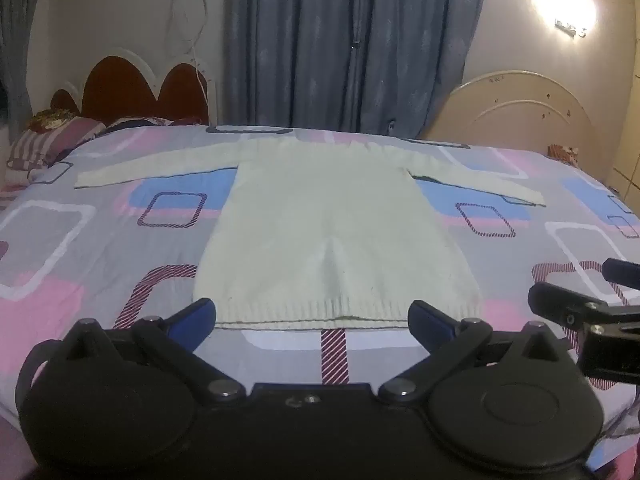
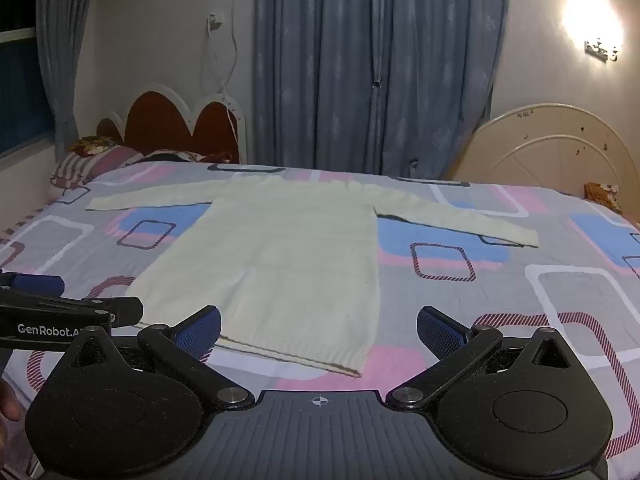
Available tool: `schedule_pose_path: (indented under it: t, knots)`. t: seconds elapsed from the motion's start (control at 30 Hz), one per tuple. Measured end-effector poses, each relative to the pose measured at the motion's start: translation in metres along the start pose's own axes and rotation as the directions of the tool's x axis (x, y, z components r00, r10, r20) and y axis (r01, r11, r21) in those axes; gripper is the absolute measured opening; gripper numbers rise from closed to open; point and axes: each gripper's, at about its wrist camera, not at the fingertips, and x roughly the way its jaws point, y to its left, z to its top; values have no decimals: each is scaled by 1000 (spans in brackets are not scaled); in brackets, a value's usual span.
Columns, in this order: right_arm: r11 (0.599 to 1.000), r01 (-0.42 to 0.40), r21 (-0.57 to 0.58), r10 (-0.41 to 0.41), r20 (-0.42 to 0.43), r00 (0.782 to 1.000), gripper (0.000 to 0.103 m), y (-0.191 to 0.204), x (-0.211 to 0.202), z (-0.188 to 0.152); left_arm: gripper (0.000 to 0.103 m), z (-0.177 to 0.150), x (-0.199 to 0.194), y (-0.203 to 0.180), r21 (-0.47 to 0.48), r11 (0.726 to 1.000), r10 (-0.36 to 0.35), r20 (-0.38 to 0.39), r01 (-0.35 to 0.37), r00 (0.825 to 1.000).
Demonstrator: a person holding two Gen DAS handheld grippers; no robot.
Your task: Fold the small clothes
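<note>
From the left wrist view, the left gripper point(image 1: 312, 314) fills the bottom of the frame with its jaws spread wide and nothing between the blue pads. Just past them, at the centre of the frame, a cream knitted sweater point(image 1: 332, 224) lies flat on the bed point(image 1: 80, 240), its ribbed hem nearest the fingers and both sleeves stretched out toward the left and right edges. The sheet is patterned with pink, blue and grey squares. At the right edge the right gripper point(image 1: 592, 300) pokes in sideways, clear of the sweater. Blue curtains point(image 1: 352, 40) hang at the upper centre, a red scalloped headboard point(image 1: 144, 92) stands at the upper left, and a wall lamp point(image 1: 564, 4) glows at the upper right.

From the right wrist view, the right gripper point(image 2: 318, 330) sits at the bottom, jaws likewise wide apart and holding nothing. The sweater point(image 2: 280, 248) lies centre-left of the frame, its hem corner between the spread fingers but untouched. The left gripper point(image 2: 60, 300) enters at the left edge, just beside the hem. A cream rounded board point(image 2: 560, 148) leans at the upper right.
</note>
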Motion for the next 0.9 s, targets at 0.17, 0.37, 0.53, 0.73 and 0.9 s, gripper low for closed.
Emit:
schedule_pose_path:
  t: [0.17,0.37,0.53,0.73,0.9]
  knots:
    - [1000,2,-1,-2,0,1000,103,3,0,1,103,0,0,2,-28,999,-18,-20,17,1000]
    - [1000,6,4,-6,5,1000,103,2,4,-1,103,1,-1,5,-23,999,-23,-21,23,1000]
    - [1000,6,11,-6,7,1000,103,2,4,0,103,1,-1,7,-25,999,-27,-19,26,999]
    - [1000,3,7,-3,11,1000,103,3,2,1,103,1,-1,6,-21,1000,-21,-17,20,1000]
    - [1000,4,2,-4,9,1000,103,5,-1,2,103,1,-1,7,-20,1000,-23,-18,22,1000]
